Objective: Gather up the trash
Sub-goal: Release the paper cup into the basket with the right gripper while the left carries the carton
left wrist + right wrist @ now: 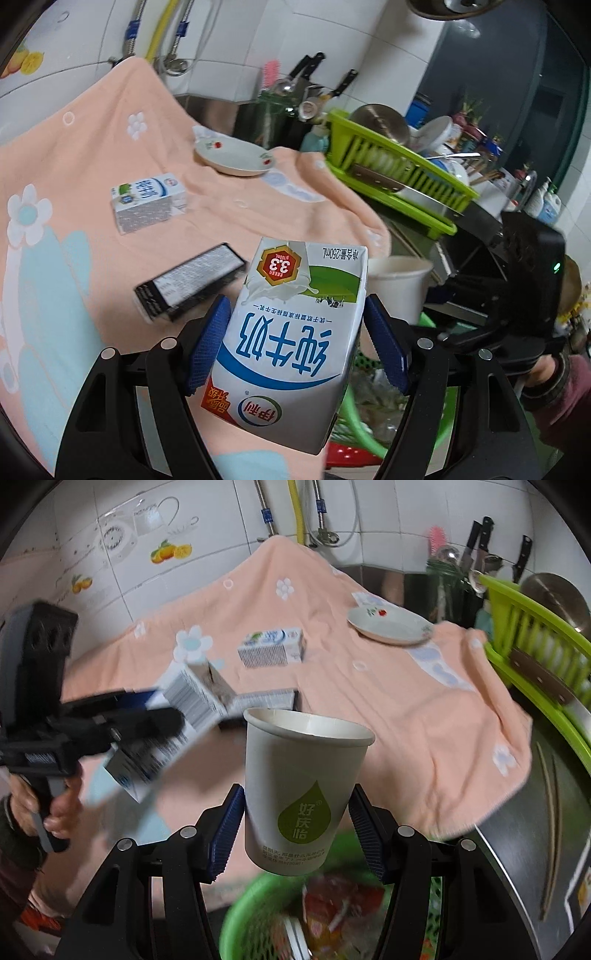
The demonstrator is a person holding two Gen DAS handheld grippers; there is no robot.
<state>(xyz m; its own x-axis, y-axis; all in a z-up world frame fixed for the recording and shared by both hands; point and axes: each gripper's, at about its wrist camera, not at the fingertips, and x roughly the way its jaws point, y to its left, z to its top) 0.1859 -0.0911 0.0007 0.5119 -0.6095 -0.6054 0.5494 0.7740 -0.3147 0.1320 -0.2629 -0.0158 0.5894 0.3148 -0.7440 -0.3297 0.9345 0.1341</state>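
Your left gripper (295, 347) pinches a milk carton (291, 339) at lower centre of its view, printed "纯牛奶", "3.3" and "250mL". Your right gripper (295, 830) clamps a white paper cup (301, 794) marked "好庆怡", held upright above the green trash basket (258, 915) at the frame's bottom. Both grippers tilt downward.

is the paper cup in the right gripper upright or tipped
Roughly upright: the paper cup has its open rim on top, base down, above the green basket.
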